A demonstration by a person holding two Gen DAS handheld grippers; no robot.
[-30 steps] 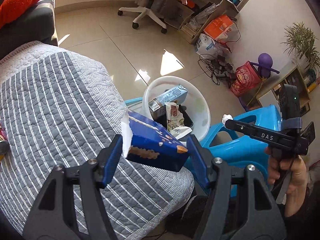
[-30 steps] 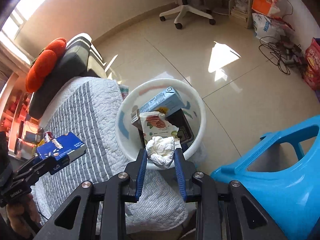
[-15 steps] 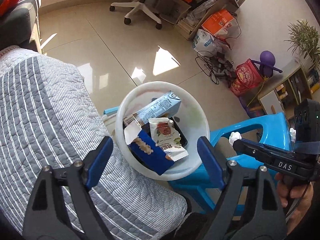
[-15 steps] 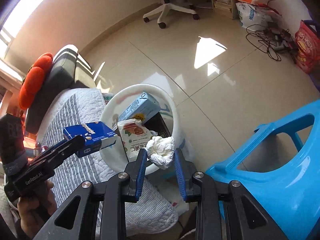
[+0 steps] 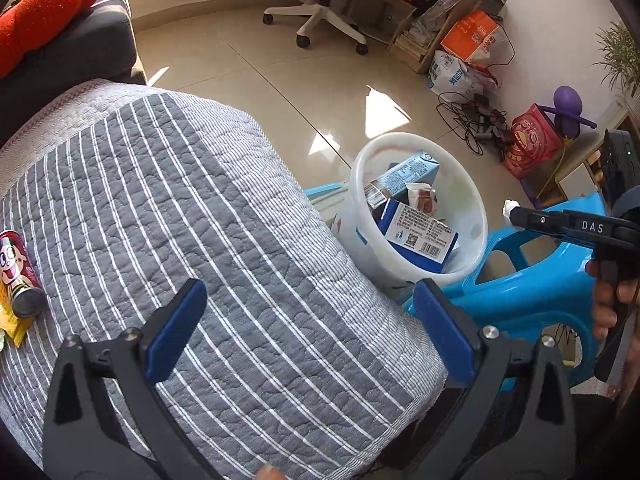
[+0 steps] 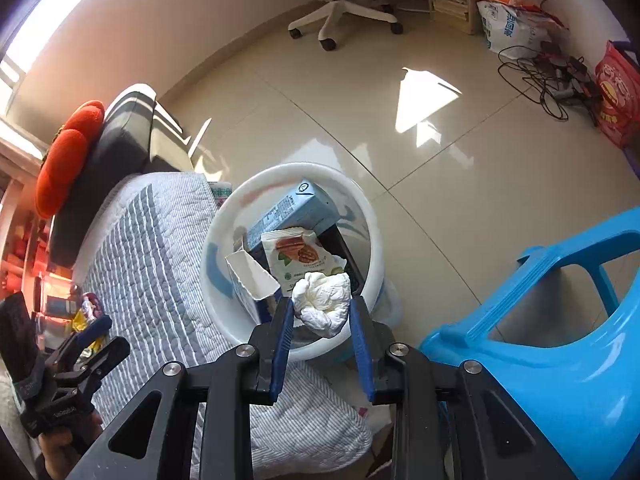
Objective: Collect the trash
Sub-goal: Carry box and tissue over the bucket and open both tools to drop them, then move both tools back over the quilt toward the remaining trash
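Inside, the bin (image 5: 476,216) holds cartons (image 5: 420,236) and wrappers (image 6: 300,258).

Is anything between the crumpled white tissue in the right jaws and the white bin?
Nothing visible: the crumpled white tissue hangs over the round white plastic bin, whose open top holds only cartons and wrappers.

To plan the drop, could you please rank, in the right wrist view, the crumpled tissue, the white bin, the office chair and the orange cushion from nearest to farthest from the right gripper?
1. Crumpled tissue, between the right gripper pads.
2. White bin, just beyond.
3. Orange cushion, far left.
4. Office chair, top, across the floor.
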